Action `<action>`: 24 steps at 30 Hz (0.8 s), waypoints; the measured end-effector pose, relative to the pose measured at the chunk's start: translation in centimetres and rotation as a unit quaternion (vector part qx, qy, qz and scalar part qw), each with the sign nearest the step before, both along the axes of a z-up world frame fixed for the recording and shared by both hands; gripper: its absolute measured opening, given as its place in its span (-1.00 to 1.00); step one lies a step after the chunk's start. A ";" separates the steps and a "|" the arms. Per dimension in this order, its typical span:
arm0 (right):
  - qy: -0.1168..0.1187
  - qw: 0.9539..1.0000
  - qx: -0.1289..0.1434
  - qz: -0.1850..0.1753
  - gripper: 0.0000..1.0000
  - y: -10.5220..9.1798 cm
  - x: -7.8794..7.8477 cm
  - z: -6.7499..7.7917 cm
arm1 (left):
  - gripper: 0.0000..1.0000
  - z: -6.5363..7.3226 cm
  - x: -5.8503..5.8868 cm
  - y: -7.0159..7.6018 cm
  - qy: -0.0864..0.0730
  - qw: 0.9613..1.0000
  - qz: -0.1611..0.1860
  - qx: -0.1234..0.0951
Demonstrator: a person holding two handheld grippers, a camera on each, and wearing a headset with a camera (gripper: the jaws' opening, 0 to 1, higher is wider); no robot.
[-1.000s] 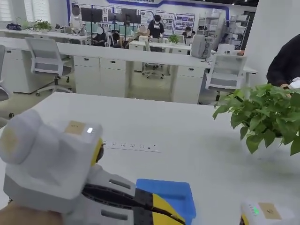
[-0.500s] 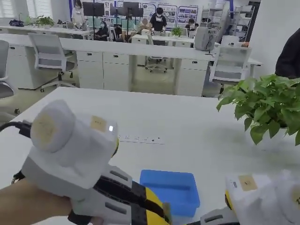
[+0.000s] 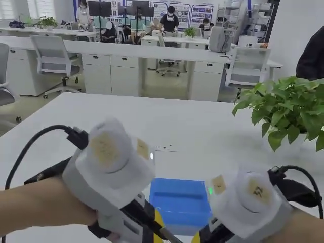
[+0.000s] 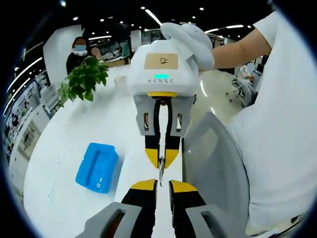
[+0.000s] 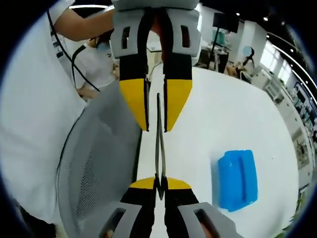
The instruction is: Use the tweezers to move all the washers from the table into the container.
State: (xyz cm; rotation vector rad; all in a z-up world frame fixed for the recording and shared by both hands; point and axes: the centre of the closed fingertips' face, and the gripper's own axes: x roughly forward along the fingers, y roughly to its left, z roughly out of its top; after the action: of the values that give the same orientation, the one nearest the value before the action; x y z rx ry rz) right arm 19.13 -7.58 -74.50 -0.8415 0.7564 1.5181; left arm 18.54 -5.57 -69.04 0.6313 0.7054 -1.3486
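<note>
In the left gripper view, the left gripper is seen from behind its 2 yellow-tipped jaws, which are held a little apart. The right gripper is faced head-on, and the tweezers are pinched between its 2 jaws, their tip reaching down to the mouth of the left jaws. Whether the tip touches them cannot be told. The blue container is set on the white table, off to the left of both grippers and well apart from them. A potted plant is seen further back, and a grey mesh chair lies to the right.

In the right gripper view, the tweezers are gripped at the bottom by the right jaws, pressed together on them. They run straight up into the narrow gap between the left jaws. The container is seen on the table to the right.

In the head view, the container is seen on the table between the 2 hand-held grippers, with the plant at the right.
</note>
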 end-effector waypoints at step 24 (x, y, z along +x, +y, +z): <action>-0.011 0.997 -0.065 0.026 -0.98 -0.8 1.3 -2.4 | -1.00 -6.0 1.7 0.9 0.008 0.996 -0.001 0.085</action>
State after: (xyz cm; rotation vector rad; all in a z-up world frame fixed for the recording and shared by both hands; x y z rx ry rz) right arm 20.40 -8.35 -76.93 -0.9812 0.8297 1.5149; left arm 20.24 -4.71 -75.05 0.7577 0.8390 -1.3058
